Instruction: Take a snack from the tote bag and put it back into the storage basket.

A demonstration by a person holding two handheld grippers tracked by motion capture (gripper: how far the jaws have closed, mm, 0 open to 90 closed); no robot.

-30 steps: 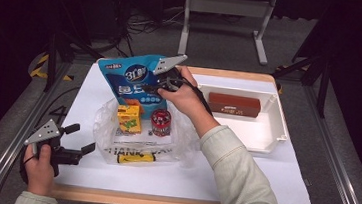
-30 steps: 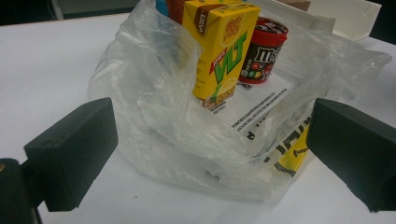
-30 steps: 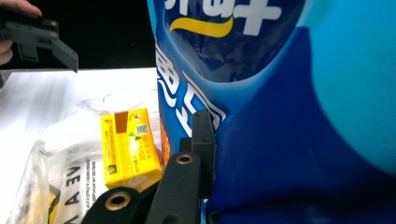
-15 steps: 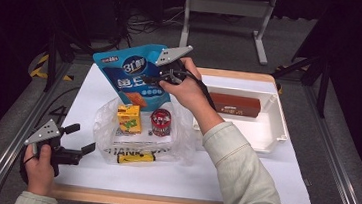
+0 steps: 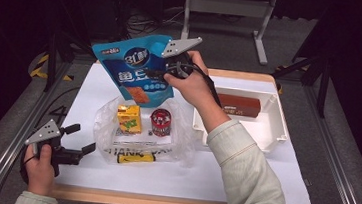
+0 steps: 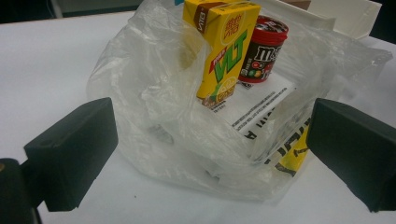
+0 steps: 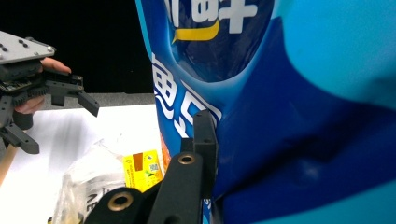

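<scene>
1. right gripper [image 5: 164, 74] clamps the blue pouch [image 5: 134, 67], held in the air above the plastic bag [image 5: 141, 133].
2. left gripper [image 5: 82, 140], jaws wide apart and empty, sits just left of the bag, on the table [image 5: 242, 173].

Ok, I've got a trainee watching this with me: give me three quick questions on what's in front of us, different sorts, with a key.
1. True or false: the right gripper is shut on the blue snack pouch and holds it above the table.
2. Which stands beside the yellow drink carton on the clear plastic bag? A) a red-lidded candy tub B) a glass bottle C) a green apple
3. Fill in: the brown box lies in the white ____.

Key: 1 true; 2 A; 3 tray. Note that the left gripper is open, facing the bag, holding nothing.
</scene>
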